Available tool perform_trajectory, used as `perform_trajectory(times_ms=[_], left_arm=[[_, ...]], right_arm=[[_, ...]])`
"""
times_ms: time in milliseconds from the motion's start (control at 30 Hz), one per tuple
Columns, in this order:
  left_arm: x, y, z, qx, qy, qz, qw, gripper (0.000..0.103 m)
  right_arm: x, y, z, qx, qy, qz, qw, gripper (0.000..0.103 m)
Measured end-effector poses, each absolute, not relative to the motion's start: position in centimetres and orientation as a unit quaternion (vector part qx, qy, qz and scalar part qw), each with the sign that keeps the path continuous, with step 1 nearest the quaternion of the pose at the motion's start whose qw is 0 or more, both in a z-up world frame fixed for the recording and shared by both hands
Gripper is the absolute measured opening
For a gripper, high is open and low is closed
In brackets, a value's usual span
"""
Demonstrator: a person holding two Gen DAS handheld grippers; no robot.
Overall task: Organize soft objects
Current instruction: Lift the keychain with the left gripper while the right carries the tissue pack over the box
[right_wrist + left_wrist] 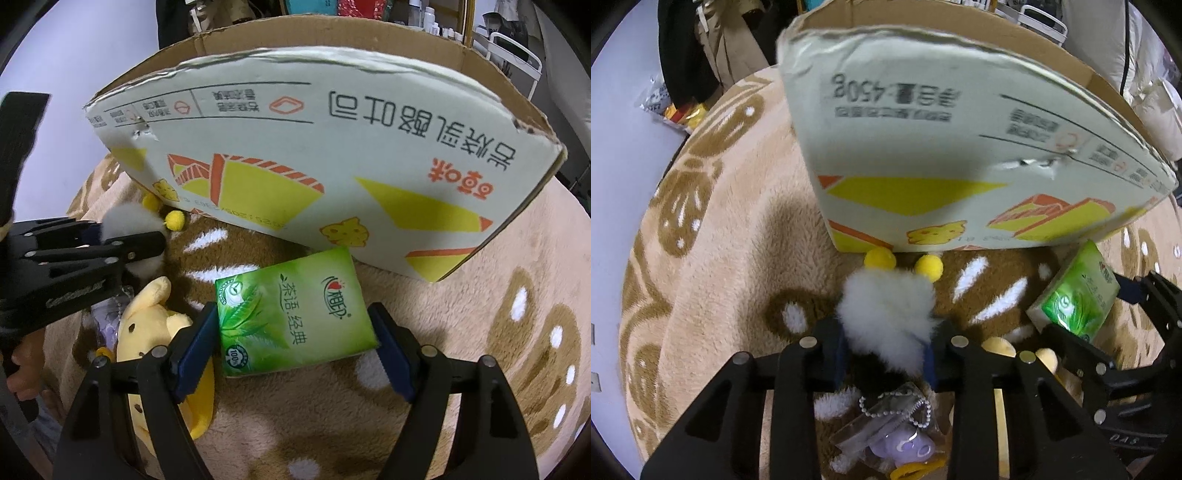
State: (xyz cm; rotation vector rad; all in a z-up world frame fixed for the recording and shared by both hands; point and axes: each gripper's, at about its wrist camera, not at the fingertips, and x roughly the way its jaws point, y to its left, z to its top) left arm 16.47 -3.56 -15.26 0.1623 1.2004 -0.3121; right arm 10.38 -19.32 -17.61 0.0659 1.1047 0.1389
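Observation:
My left gripper (886,352) is shut on a white fluffy plush (886,314) with yellow pompoms (880,257), held just in front of the cardboard box (942,147). It also shows in the right wrist view (125,221). My right gripper (295,332) is shut on a green tissue pack (291,314), held above the rug close to the box (332,147). The pack also shows at the right of the left wrist view (1075,295). A yellow plush toy (155,317) lies on the rug beside my right gripper's left finger.
A beige and brown fluffy rug (720,258) covers the surface. A purple keychain toy in clear wrap (905,443) lies under my left gripper. Snack packets (679,110) sit at the far left by dark clothing.

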Motion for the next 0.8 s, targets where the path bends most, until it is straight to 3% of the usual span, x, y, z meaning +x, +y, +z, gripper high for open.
perform_trajectory(times_ms=[467, 800], left_arm=[[14.2, -2.5, -13.4, 0.056, 0.544, -0.153, 0.823, 0.025], [10.3, -2.3, -9.4, 0.053, 0.483, -0.166, 0.858, 0.024]], right_arm=[[8.9, -20.4, -15.5, 0.043, 0.505, 0.060, 0.860, 0.083], [6.8, -21.6, -11.2, 0.061, 0.457, 0.053, 0.886, 0.083]])
